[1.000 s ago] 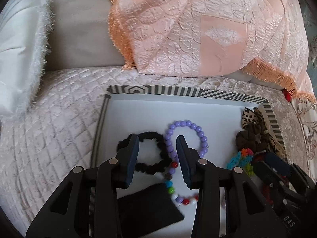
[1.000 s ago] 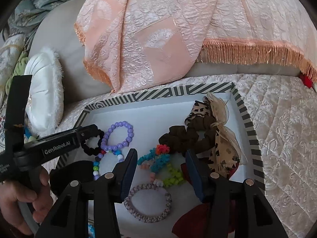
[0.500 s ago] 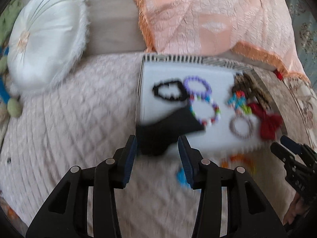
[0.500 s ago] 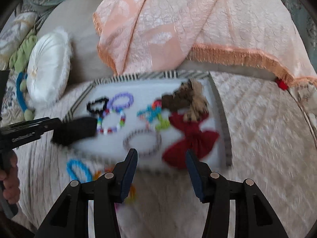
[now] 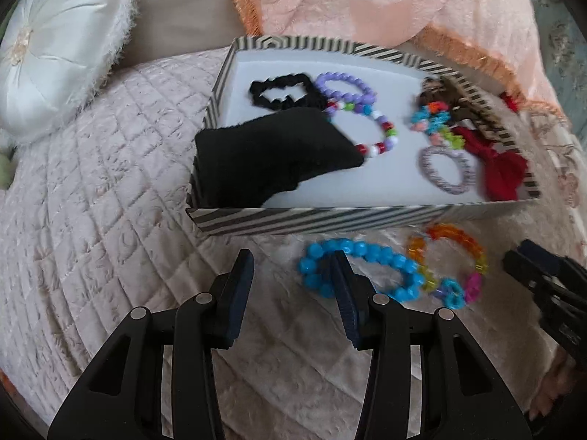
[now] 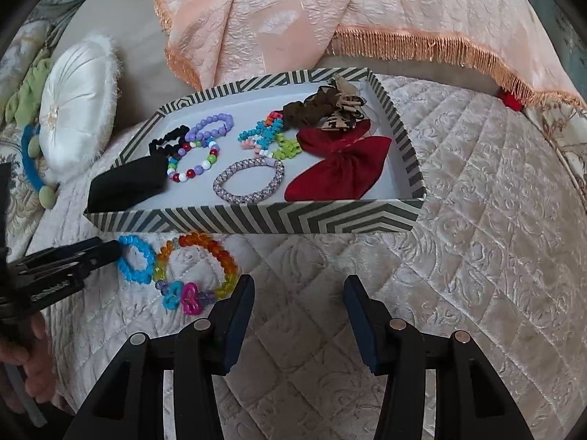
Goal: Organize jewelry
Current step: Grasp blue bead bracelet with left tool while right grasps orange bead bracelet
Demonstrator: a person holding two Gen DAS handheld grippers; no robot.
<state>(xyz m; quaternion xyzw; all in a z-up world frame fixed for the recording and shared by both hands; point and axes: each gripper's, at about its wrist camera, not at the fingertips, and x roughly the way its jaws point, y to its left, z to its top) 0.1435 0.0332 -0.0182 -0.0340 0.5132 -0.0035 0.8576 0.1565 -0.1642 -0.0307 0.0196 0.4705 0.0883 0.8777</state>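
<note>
A striped tray (image 5: 330, 216) (image 6: 256, 220) on the quilted bed holds a black pouch (image 5: 271, 154), a black scrunchie (image 5: 282, 88), a purple bead bracelet (image 5: 346, 86), a multicolour bead bracelet (image 6: 194, 165), a grey woven band (image 6: 249, 179) and a red bow (image 6: 341, 168). In front of the tray lie a blue bead bracelet (image 5: 359, 267) (image 6: 135, 262) and an orange multicolour bracelet (image 5: 451, 267) (image 6: 198, 271). My left gripper (image 5: 291, 289) is open and empty, just left of the blue bracelet. My right gripper (image 6: 299, 315) is open and empty, right of the orange bracelet.
A round white cushion (image 5: 58, 44) (image 6: 77, 110) lies at the back left. A peach fringed throw (image 5: 385, 3) (image 6: 348, 7) drapes behind the tray. A blue ring with green pieces (image 6: 31, 161) lies left of the cushion.
Both grippers have pulled back from over the tray toward the near side of the bed. The two bracelets in front of the tray have come into view.
</note>
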